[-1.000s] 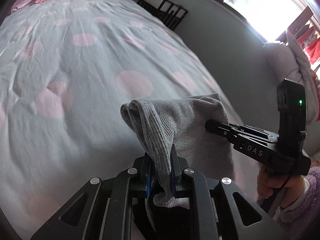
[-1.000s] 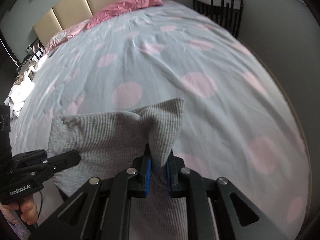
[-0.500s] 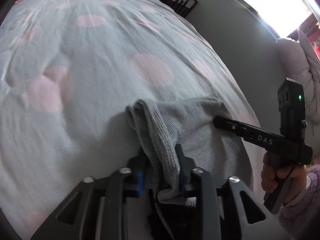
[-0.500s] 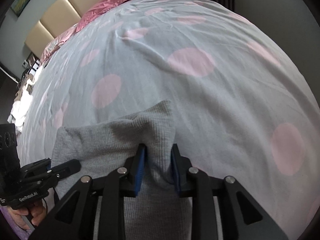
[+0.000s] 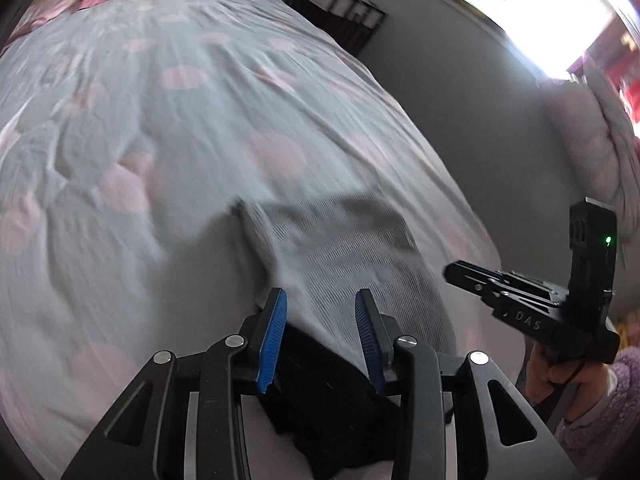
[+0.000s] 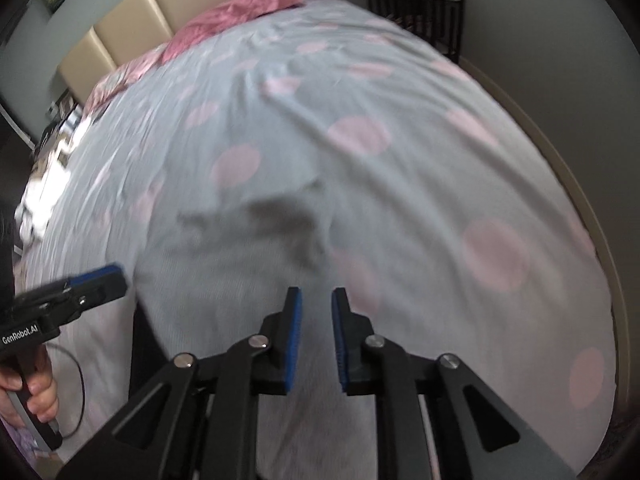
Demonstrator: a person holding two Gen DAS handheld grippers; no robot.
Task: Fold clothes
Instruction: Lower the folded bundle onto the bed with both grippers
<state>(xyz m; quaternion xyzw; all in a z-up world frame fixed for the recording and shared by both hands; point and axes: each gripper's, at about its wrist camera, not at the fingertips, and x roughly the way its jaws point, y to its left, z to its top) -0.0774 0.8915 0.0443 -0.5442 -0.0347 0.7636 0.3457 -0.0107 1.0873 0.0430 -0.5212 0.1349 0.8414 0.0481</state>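
Observation:
A grey ribbed garment (image 5: 340, 256) lies folded on the near edge of the bed, also in the right wrist view (image 6: 240, 272), with dark cloth (image 5: 332, 400) under its near end. My left gripper (image 5: 320, 300) is open and empty just above the garment's near edge. My right gripper (image 6: 316, 300) is open and empty above the garment's right part. Each gripper shows in the other's view, the right (image 5: 520, 292) and the left (image 6: 80, 284). Both views are blurred.
The bed (image 5: 160, 160) has a grey cover with pink dots and pink pillows (image 6: 240, 12) by a beige headboard (image 6: 160, 8). A black shelf (image 6: 416, 4) stands by the wall. A bright window (image 5: 540, 12) and a pale padded coat (image 5: 592, 140) are at right.
Both grippers have opened and let go of the grey garment, which has dropped flat on the bed. Both have drawn back and tilted up a little.

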